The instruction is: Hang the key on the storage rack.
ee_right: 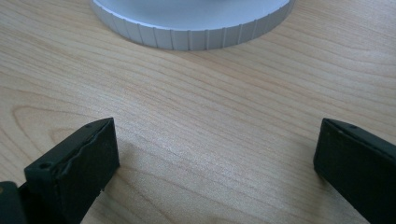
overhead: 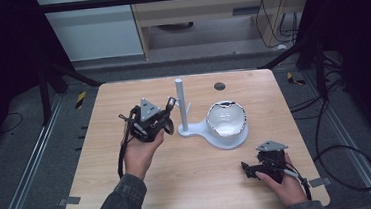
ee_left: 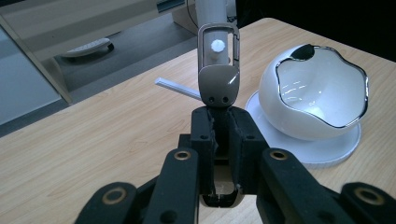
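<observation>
My left gripper [overhead: 167, 115] is shut on the lower end of a taupe clip [ee_left: 218, 79] with a metal loop on top. It holds the clip upright against the white post [overhead: 181, 102] of a stand. In the left gripper view a round white peg end [ee_left: 217, 45] shows through the loop; I cannot tell whether the loop is over it. A white bowl with a chrome rim [ee_left: 280, 93] sits on the stand's round base [overhead: 195, 132]. My right gripper [overhead: 249, 170] rests open on the table at the front right, with bare wood between its jaws [ee_right: 215, 154].
The wooden table [overhead: 190, 184] has a dark round hole [overhead: 219, 86] near its far edge. The ribbed rim of the stand's base [ee_right: 196, 35] lies just ahead of the right gripper. A thin white peg [ee_left: 177, 87] juts from the post. Cables and metal rails run along the floor on both sides.
</observation>
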Demonstrator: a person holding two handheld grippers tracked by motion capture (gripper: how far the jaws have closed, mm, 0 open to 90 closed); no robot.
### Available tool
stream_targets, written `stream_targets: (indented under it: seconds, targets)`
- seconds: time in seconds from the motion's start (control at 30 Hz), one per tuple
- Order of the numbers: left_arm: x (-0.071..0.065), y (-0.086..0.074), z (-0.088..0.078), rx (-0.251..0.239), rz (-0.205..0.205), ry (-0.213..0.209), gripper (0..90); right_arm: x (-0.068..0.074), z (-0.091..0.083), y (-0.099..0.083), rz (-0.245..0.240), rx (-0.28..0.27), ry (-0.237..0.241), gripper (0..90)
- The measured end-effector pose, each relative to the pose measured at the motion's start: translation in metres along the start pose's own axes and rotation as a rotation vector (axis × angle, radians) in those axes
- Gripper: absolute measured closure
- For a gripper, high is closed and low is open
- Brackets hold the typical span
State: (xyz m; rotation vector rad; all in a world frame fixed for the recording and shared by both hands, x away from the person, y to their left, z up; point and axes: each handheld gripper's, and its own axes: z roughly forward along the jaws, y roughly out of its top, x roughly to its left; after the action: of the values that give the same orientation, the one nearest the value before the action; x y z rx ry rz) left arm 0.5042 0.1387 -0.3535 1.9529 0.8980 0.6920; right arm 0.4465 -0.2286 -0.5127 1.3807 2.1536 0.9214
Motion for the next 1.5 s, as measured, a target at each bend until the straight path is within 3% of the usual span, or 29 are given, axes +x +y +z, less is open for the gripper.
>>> stream_targets:
  seconds: [0.7, 1.5]
  targets:
    - [-0.004, -0.004, 0.026, 0.022, -0.020, -0.013, 80.8, 0.000, 0.001, 0.000, -0.003, -0.002, -0.006, 0.4]
    - [-0.007, -0.010, 0.043, -0.008, -0.032, -0.010, 80.9, 0.000, 0.001, 0.000, -0.008, -0.003, -0.008, 0.5]
